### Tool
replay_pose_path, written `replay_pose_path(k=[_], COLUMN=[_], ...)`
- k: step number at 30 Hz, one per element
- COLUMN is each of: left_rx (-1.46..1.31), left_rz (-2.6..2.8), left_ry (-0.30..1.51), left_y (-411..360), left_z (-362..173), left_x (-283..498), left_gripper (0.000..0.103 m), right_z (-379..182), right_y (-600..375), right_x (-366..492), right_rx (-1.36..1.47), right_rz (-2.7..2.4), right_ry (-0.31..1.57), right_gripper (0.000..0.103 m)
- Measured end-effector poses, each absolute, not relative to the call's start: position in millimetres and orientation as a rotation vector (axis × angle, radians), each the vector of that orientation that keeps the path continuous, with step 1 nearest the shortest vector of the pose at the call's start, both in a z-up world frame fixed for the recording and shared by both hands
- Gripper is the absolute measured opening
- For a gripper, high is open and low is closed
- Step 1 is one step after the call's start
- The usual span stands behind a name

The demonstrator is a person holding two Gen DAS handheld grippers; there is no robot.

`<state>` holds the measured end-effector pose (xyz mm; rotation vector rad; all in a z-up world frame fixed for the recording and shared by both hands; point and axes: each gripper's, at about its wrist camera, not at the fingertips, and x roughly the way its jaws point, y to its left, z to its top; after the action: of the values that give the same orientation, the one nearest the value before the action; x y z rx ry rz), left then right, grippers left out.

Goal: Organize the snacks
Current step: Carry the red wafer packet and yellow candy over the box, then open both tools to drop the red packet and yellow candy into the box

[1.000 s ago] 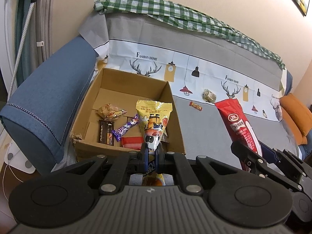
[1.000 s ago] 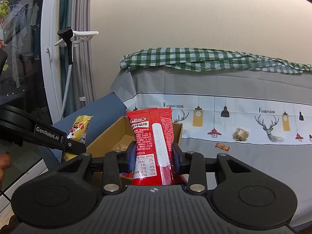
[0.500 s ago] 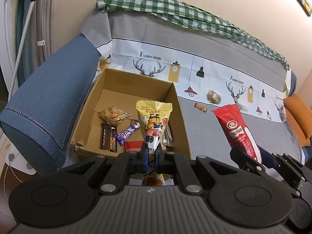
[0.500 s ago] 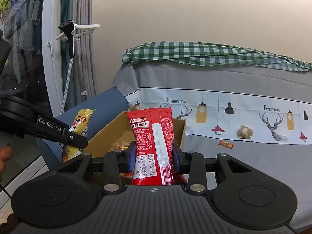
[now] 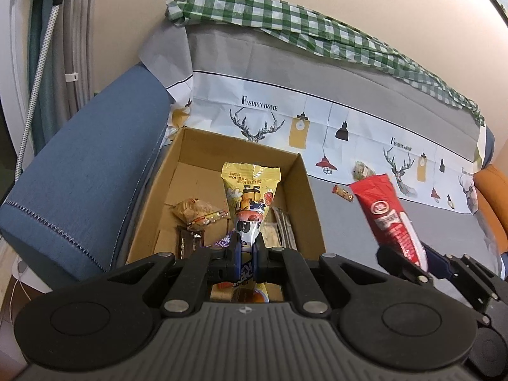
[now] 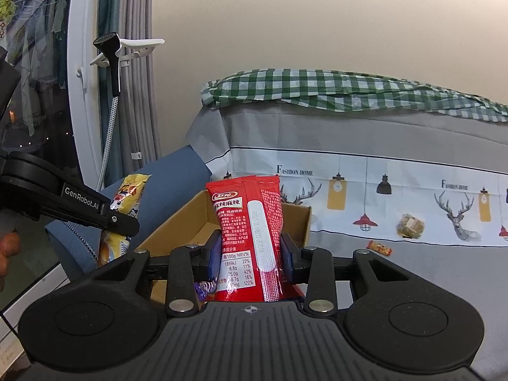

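Yellow snack bag pinched in left claw, red packet clamped in right claw, box contents only in left view, possibly candy.

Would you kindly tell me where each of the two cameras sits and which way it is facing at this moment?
Left wrist: on the left gripper, angled down into the cardboard box on the sofa; its fingers pinch the yellow snack bag, and the right gripper shows at right.
Right wrist: on the right gripper, level toward the sofa back; it clamps the red snack bag, with the left gripper at left.
Shared: both bags, the box, two loose snacks on the seat.
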<state>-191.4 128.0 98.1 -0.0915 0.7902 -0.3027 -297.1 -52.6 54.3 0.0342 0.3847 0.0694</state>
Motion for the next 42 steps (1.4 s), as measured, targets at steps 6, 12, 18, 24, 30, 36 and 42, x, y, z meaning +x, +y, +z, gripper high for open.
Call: replay_pose_path(k=[6,12,18,24,30,36,42], left_rx=[-0.080,-0.075,-0.061,-0.042,-0.024,0.004,0.066], left_rz=[-0.290,-0.282,-0.261,-0.238,-0.230,-0.223,-0.203], left_ry=[0.830,0.873,0.912,0.948,0.989,1.018,0.950], left_y=[125.4,121.2,117.2,113.3,109.1,105.5,104.1], left_z=[83.6,62.5,39.2,14.4,-10.7,-28.3,-10.4], left_x=[-152.5,-111.1,-77.7,-52.8,-36.9,-23.7,-20.9], left_gripper=[0.007,0.007,0.007,0.007,0.007,0.007,0.101], right_z=[42.1,25.3,6.5,-12.8,-30.8,-43.9,-41.8], right_y=[-49.9,-50.8,-49.5,-48.6,-50.7,-51.2,-63.0], right_x=[-256.7,-216.7,-180.4,-152.8,-134.9,-121.4,-113.0], right_rx=[0.052,0.081,0.103,0.114,0.128,0.135,0.215], right_rz=[0.077,0.070,0.069,0.074,0.069,0.058,0.055], right_ry=[0.417,0.469,0.518,0.557,0.597,0.623,0.610], right_gripper=[0.039,0.039,0.039,0.039,0.039,0.039,0.065])
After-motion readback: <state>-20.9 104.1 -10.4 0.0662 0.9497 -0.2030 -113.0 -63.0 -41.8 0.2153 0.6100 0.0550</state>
